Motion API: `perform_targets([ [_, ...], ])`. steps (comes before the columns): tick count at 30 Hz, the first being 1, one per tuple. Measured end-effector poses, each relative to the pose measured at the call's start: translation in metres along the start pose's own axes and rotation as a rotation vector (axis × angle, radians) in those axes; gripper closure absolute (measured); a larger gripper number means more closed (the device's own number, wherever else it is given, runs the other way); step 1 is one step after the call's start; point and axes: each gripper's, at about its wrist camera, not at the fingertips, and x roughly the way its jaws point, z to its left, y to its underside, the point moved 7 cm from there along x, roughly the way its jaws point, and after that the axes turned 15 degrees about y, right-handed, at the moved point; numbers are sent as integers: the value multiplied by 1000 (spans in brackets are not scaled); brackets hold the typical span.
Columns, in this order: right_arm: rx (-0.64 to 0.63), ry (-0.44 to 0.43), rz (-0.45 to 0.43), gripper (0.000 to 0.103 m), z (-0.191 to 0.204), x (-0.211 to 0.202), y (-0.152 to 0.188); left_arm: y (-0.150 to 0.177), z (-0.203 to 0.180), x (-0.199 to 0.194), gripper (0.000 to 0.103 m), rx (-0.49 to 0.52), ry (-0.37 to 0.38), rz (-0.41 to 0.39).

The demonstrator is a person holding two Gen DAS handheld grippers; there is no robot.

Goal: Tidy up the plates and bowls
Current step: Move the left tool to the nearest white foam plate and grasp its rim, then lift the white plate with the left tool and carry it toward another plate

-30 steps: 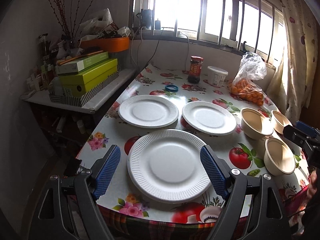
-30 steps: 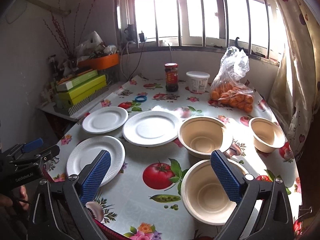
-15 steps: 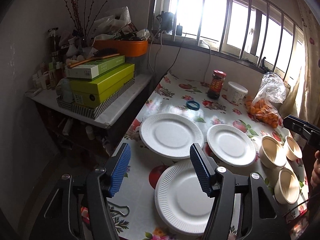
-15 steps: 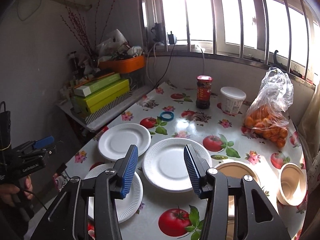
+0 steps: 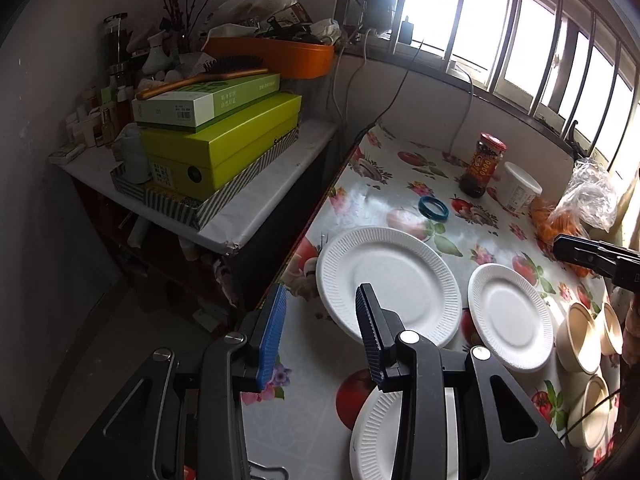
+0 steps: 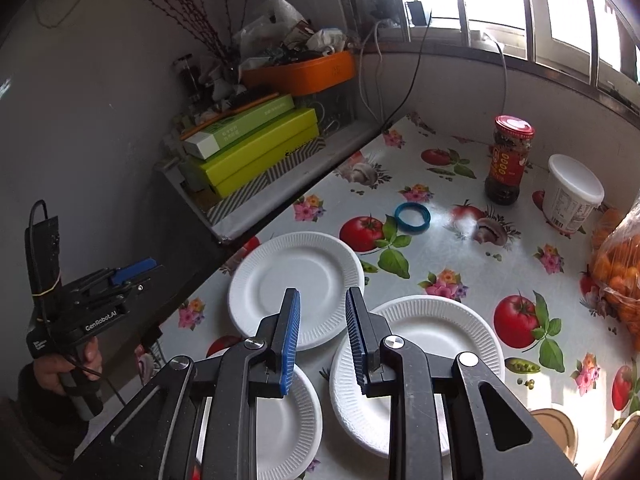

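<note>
Both grippers hang above the table with nothing between their pads, jaws just having been closing: the left gripper is part open, the right gripper narrower. Three white paper plates lie separately on the fruit-print cloth. Only the left wrist view shows the three beige bowls clustered at the table's right edge; only the right wrist view shows the hand gripping the left handle

Near plate half hidden behind fingers; bowls cut off.
</note>
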Motion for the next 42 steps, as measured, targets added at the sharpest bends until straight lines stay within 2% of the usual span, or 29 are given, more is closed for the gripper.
perform_targets([
  [4,-29,14,96,80,-5,49,4,0,6,26,65,17,-6,52],
  [8,9,-22,195,80,-12,89,7,3,16,51,65,-44,39,114],
  [15,41,-56,311,80,-14,130,13,9,24,76,65,-93,75,169],
  [19,55,-48,327,80,-13,141,14,13,26,89,65,-140,122,210],
  [22,66,-53,347,80,-11,148,15,15,27,95,65,-170,129,223],
  [30,93,-81,377,80,-12,157,19,15,23,98,66,-142,118,228],
  [32,92,-76,380,81,-12,158,21,16,22,99,72,-139,121,232],
  [34,95,-74,376,88,-13,158,21,17,22,100,78,-130,116,233],
  [35,93,-69,373,89,-13,158,21,17,22,101,85,-124,109,234],
  [42,98,-69,360,90,-15,155,20,17,24,100,88,-110,81,221],
])
